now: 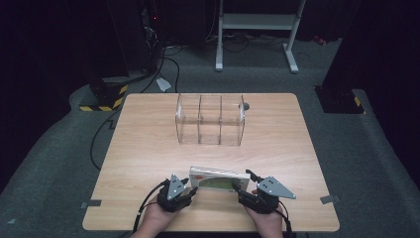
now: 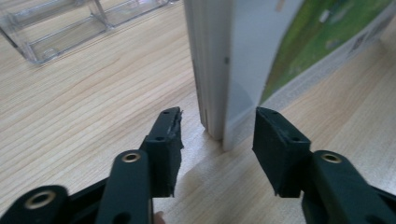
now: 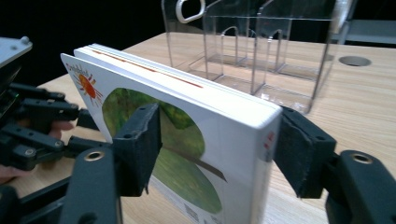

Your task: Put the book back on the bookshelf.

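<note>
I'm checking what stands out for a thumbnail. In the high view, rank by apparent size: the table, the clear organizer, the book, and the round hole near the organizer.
1. table
2. clear organizer
3. book, which looks somewhat smaller though it stands nearer the camera
4. round hole, by far the smallest

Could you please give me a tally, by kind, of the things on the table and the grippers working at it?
Books, standing on edge: 1, the book
Clear three-compartment organisers: 1, the clear organiser
Grippers: 2, the left gripper and the right gripper
Total: 4
</note>
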`<state>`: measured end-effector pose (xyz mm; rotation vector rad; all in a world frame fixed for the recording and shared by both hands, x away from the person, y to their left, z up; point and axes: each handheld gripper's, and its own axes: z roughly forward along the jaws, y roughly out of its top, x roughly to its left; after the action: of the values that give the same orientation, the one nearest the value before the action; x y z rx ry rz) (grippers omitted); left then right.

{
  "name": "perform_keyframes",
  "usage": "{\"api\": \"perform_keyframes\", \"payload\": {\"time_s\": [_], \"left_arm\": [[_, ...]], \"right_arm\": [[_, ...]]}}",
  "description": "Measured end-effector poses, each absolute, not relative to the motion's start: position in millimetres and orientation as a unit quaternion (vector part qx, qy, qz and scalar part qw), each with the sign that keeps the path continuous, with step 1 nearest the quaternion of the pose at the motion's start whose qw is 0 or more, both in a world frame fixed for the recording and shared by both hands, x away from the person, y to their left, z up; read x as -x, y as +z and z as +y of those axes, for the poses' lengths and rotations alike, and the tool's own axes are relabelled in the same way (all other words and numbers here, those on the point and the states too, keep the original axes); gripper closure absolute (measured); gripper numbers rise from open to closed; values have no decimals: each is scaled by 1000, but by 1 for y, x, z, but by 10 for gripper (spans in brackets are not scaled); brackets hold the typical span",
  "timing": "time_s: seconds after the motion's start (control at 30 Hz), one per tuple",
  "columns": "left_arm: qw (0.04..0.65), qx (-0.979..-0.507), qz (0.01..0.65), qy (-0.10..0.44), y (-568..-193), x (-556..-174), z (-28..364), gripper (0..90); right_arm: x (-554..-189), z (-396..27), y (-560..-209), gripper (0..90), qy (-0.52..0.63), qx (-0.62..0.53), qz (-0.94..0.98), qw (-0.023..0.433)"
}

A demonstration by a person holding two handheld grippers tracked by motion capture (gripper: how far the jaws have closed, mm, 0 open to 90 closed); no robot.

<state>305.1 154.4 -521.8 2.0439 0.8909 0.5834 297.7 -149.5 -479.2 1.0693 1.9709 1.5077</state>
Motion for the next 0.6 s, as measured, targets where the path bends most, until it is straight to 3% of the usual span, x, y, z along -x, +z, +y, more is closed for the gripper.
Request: {"api": "perform_keyframes", "payload": {"time_s": [0.3,0.6], "left_arm": [[408,-806,364,227,-522,-309,156,371],[412,-796,380,229,-518,-314,168,357]], "right_arm": [[-303,-149,-478,364,550,-372,719,205],[-300,-149,-481,566,557,-334,732,206]]}}
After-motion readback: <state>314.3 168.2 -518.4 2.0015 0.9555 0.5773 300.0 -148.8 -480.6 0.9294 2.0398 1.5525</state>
